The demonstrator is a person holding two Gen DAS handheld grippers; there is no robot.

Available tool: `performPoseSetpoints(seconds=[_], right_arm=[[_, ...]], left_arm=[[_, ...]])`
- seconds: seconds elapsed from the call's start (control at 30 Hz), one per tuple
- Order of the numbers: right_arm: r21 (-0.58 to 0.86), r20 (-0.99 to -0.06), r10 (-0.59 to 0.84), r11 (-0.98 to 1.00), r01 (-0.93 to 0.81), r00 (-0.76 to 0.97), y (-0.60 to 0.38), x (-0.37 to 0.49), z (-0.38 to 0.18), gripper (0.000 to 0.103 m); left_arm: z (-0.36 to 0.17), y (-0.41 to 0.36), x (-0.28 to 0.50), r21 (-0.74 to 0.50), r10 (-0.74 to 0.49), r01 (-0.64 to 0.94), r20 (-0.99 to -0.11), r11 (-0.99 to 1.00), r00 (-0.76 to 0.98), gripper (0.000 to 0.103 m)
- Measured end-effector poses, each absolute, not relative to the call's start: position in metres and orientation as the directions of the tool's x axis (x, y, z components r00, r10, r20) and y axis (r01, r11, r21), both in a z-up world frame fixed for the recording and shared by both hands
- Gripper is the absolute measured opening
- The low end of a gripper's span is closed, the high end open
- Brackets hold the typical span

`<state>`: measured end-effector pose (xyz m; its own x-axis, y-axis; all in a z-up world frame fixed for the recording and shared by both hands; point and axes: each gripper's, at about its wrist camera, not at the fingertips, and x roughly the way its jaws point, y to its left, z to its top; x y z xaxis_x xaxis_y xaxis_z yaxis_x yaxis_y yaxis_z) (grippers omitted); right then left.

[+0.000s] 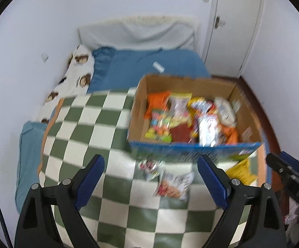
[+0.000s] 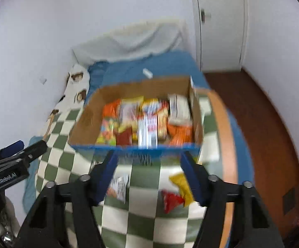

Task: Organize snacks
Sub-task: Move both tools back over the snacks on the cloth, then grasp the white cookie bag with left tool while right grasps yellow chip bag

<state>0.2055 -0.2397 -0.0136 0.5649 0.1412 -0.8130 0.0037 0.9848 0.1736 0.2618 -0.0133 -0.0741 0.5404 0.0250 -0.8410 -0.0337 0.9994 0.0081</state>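
Hovering over the bed, my left gripper (image 1: 150, 174) has its blue-padded jaws spread wide with nothing between them. My right gripper (image 2: 147, 171) has its jaws apart too, narrower than the left pair, and they clamp nothing; the packets seen between its pads lie on the blanket beneath.

Just under the left jaws, on the green-and-white checkered blanket (image 1: 100, 128), lie two loose snack packets (both blurred): a small silvery one (image 1: 152, 168) and a white one with red print (image 1: 175, 186) beside it. A yellow packet (image 1: 241, 170) lies off to the right, near the box's blue front wall. From the right wrist view I see that yellow packet (image 2: 181, 183) touching a red packet (image 2: 172, 200), with the white packet well to their left.

Beyond them stands the open cardboard box (image 1: 141, 103), set on the blanket, already packed with snacks: orange, yellow, red and white bags standing in rows.

Farther out are a blue sheet (image 1: 149, 62), a patterned pillow (image 1: 77, 76) by the wall, a white door (image 1: 234, 20) and brown floor (image 2: 263, 124).
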Motion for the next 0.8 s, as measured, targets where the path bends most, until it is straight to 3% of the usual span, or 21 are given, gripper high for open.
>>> performPoseSetpoints(seconds=[0.2, 0.5, 0.57, 0.63, 0.67, 0.73, 0.77, 0.8], right_arm=[[0.244, -0.884, 0.179, 0.965, 0.100, 0.432, -0.267, 0.207, -0.088, 0.058], [0.216, -0.927, 0.136, 0.955, 0.203, 0.349, -0.305, 0.207, -0.144, 0.058], [0.172, -0.947, 0.108, 0.966, 0.191, 0.302, -0.311, 0.218, -0.154, 0.065], [0.136, -0.959, 0.088, 0.977, 0.163, 0.271, -0.312, 0.229, -0.160, 0.081], [0.111, -0.965, 0.073, 0.984, 0.141, 0.253, -0.311, 0.235, -0.165, 0.081], [0.070, -0.976, 0.051, 0.994, 0.082, 0.213, -0.307, 0.244, -0.175, 0.081], [0.059, -0.979, 0.048, 0.997, 0.049, 0.198, -0.304, 0.248, -0.180, 0.081], [0.036, -0.983, 0.032, 0.999, 0.018, 0.180, -0.299, 0.252, -0.186, 0.081]], left_arm=[[-0.152, 0.004, 0.268, 0.055, 0.071, -0.053, -0.930, 0.997, 0.360, 0.092], [-0.239, -0.051, 0.297, -0.065, -0.074, 0.079, -0.992, 0.995, 0.106, 0.092], [-0.257, -0.065, 0.303, -0.068, -0.075, 0.105, -0.995, 0.992, 0.060, 0.092], [-0.271, -0.076, 0.308, -0.045, -0.052, 0.134, -0.998, 0.990, 0.048, 0.092], [-0.276, -0.081, 0.310, -0.030, -0.037, 0.146, -0.998, 0.989, 0.048, 0.092], [-0.281, -0.085, 0.311, -0.031, -0.041, 0.149, -0.997, 0.988, 0.067, 0.085], [-0.282, -0.086, 0.311, -0.027, -0.040, 0.147, -0.996, 0.989, 0.080, 0.069], [-0.282, -0.087, 0.311, -0.021, -0.033, 0.146, -0.996, 0.989, 0.084, 0.067]])
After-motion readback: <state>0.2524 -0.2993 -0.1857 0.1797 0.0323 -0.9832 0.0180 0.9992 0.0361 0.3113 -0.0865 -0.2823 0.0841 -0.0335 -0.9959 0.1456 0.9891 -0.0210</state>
